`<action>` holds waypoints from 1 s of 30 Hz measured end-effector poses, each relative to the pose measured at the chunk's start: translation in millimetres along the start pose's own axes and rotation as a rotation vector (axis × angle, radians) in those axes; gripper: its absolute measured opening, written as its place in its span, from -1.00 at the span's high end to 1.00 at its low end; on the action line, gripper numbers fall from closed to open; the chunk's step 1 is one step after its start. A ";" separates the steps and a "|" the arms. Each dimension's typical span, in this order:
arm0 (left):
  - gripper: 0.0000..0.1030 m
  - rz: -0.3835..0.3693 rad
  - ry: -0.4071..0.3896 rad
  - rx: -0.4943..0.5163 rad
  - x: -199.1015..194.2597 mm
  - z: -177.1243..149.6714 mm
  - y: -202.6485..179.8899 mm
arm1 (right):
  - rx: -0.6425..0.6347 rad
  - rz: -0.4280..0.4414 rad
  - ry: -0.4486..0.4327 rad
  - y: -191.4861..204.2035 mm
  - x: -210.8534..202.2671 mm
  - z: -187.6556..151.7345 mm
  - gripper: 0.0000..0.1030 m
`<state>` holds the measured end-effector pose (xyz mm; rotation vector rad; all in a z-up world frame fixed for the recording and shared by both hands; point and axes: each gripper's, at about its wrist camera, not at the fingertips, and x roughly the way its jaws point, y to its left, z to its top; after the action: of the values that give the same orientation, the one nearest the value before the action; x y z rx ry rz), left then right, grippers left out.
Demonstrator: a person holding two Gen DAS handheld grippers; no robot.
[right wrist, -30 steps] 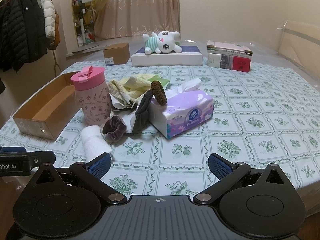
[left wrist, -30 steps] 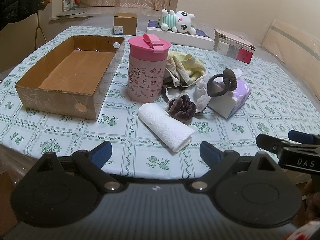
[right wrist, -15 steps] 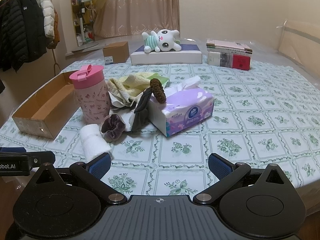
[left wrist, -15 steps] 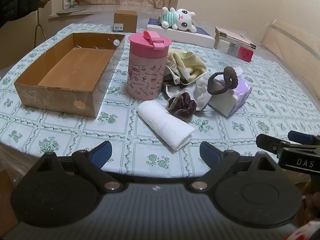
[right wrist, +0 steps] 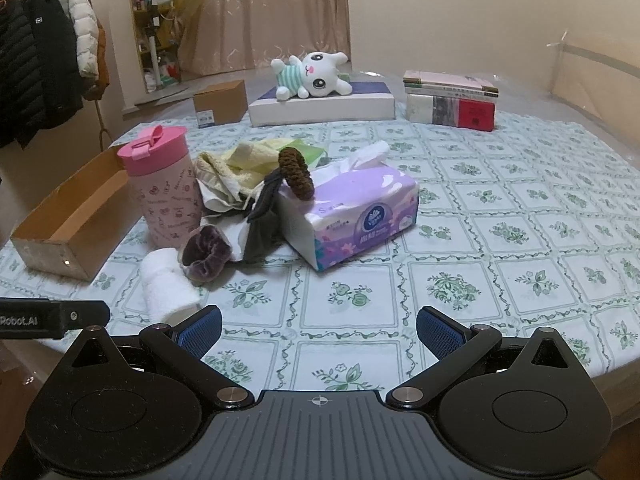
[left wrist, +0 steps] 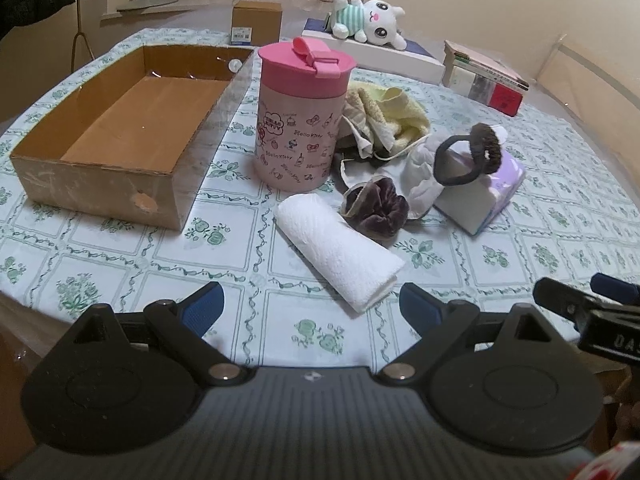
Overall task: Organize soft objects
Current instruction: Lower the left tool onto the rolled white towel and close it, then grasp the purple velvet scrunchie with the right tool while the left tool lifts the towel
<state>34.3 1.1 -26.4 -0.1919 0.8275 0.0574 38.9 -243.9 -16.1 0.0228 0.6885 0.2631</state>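
Observation:
A rolled white towel (left wrist: 340, 252) lies on the table just beyond my open, empty left gripper (left wrist: 310, 306); it also shows in the right wrist view (right wrist: 168, 284). A purple scrunchie (left wrist: 376, 210) touches its far end. A brown hair band (left wrist: 476, 152) sits on a purple tissue pack (right wrist: 356, 216). A yellow cloth (left wrist: 396, 116) and white cloths are heaped behind. An open cardboard box (left wrist: 116, 120) stands at the left, empty. My right gripper (right wrist: 318, 330) is open and empty near the table's front edge.
A pink lidded cup (left wrist: 302, 116) stands between the box and the cloth heap. A plush bunny (right wrist: 312, 76) lies on a white box at the back, with a small carton (right wrist: 220, 102) and stacked books (right wrist: 452, 100). Coats hang at the left.
My left gripper has moved forward and lower toward the white towel. The right gripper has moved slightly closer to the table. Nothing on the table has moved.

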 end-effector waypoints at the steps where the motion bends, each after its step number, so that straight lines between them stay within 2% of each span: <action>1: -0.82 0.002 0.005 -0.003 5.2 1.8 -0.1 | -0.001 0.001 0.002 -1.0 2.6 0.9 -0.99; 10: -0.80 -0.050 0.045 -0.050 51.2 18.8 -8.3 | 0.005 -0.007 0.032 -14.1 30.2 3.9 -0.99; 16: -0.64 -0.060 0.062 -0.069 77.7 22.5 -17.5 | 0.003 -0.018 0.055 -21.5 44.5 4.5 -0.99; 20: -0.37 -0.050 0.079 -0.083 89.4 21.4 -14.5 | -0.001 -0.018 0.068 -23.1 50.5 3.8 -0.99; 22: -0.30 -0.052 0.080 -0.082 90.4 20.7 -10.4 | -0.003 -0.015 0.074 -22.0 53.5 3.9 -0.99; 24: -0.07 -0.051 0.082 -0.072 88.9 20.6 -5.6 | -0.004 -0.008 0.078 -20.0 56.2 3.5 -0.99; 30: 0.12 -0.030 0.085 -0.015 82.0 22.0 8.6 | -0.030 0.034 0.082 -4.4 60.3 3.5 -0.99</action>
<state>104.6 11.8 -73.5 -0.2218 0.9085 0.0276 86.7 -233.1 -51.6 -0.0052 0.7655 0.3079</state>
